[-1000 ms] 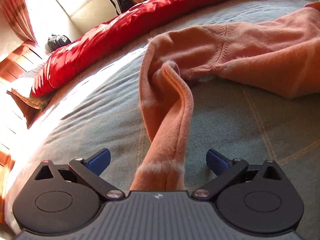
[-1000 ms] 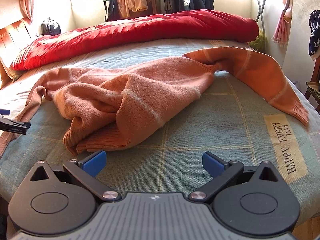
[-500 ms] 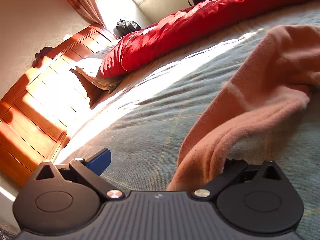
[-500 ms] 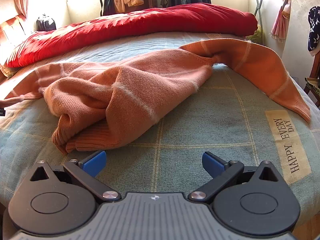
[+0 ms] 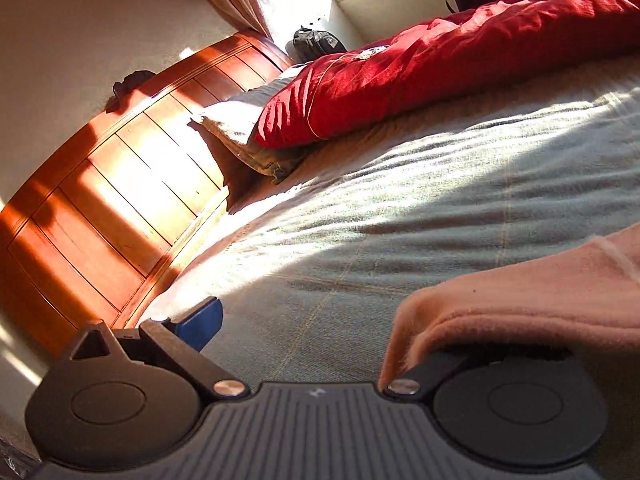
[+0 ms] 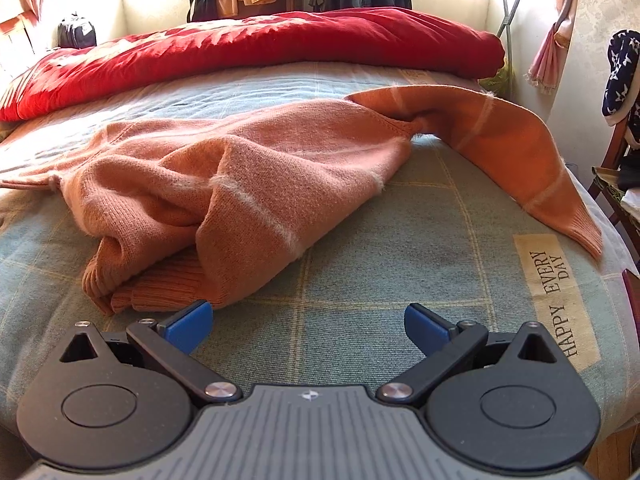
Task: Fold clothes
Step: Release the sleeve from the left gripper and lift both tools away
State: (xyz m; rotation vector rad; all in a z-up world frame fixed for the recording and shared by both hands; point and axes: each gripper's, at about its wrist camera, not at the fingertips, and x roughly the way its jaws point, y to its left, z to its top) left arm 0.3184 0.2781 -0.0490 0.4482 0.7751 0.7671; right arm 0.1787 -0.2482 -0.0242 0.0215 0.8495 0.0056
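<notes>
The sweater (image 6: 248,184) lies bunched across the middle of the bed (image 6: 380,280), its body heaped at centre left of the right wrist view and one sleeve (image 6: 512,152) trailing toward the right edge, just above the "HAPPY EVERY DAY" label (image 6: 556,296). A red duvet (image 6: 256,48) runs along the top.

The right tongs (image 6: 308,326) stand spread with nothing between them, low over the bed just beside the ribbed hem (image 6: 160,292).

In the left wrist view the other sleeve (image 5: 520,304) is draped over the right-hand finger at lower right of the frame, hiding it; the opposite blue pad (image 5: 200,322) stands far off, so the left tongs (image 5: 316,332) look released, with cloth resting on one finger rather than pinched. The headboard (image 5: 120,200) fills the left of that frame.

The step in hand seems to be spreading the garment flat before any fold. Next, the left tongs likely need to get the cuff between the pads and clench, while the right takes the hem, so the two can draw the sweater out smooth.
</notes>
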